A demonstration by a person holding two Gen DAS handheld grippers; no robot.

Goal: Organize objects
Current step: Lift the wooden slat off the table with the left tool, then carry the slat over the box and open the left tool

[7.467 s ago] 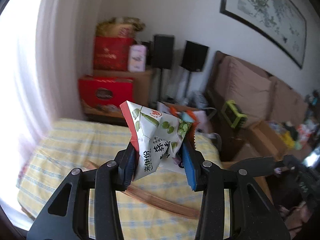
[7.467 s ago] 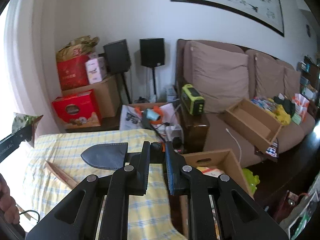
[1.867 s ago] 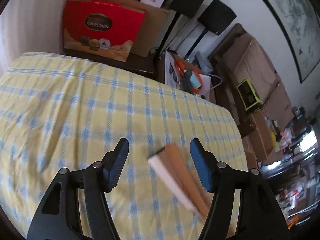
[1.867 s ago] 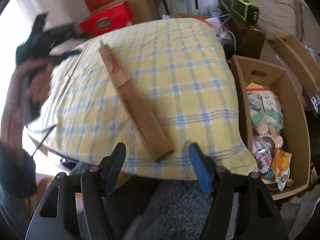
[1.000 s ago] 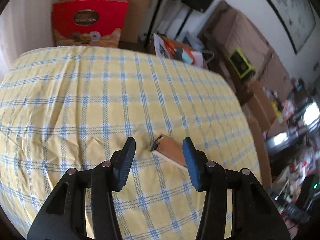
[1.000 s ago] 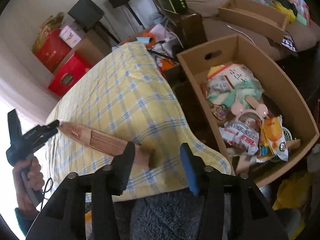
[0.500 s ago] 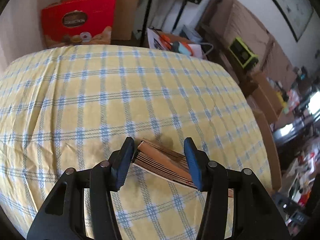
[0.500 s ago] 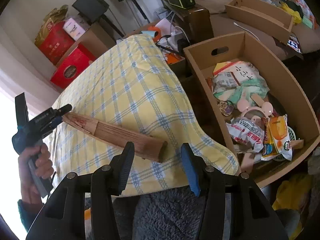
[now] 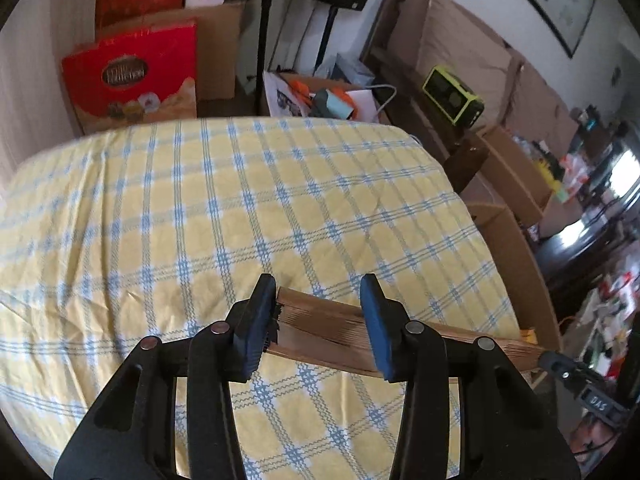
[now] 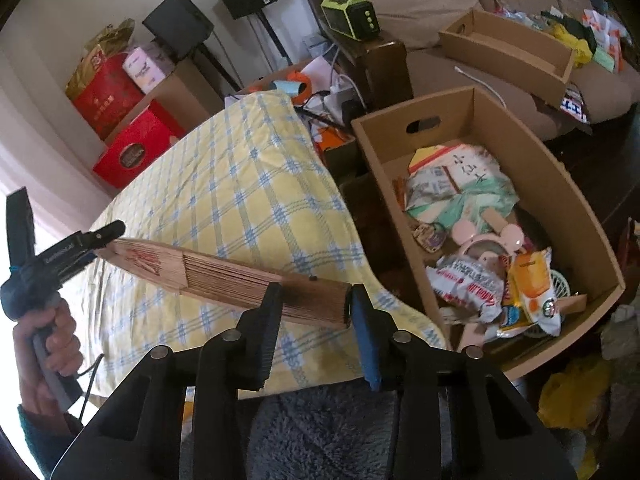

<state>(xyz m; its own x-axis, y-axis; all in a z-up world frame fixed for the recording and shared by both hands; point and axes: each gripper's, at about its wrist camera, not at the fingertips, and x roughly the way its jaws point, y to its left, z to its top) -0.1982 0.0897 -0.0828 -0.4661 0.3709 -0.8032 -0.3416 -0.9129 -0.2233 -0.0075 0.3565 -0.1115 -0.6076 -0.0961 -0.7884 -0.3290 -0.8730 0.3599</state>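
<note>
Right wrist view: the right tongs (image 10: pixel 314 306), whose jaws have just been closing, pinch the thick end of the folded wooden fan (image 10: pixel 224 276) at lower centre, while the left tongs (image 10: pixel 100 236) grip its far tip at middle left. In the left wrist view the left tongs (image 9: pixel 318 310), jaws also just closing, clamp that same fan (image 9: pixel 320 330) over the checked table (image 9: pixel 200 200). The step looks like carrying the fan into the cardboard box (image 10: pixel 576 216) at right; both grips should stay firm and level so the slats do not splay. The box's near wall sits just beside the table edge, and snack packets (image 10: pixel 472 284) crowd its lower half, leaving room toward the upper end.
</note>
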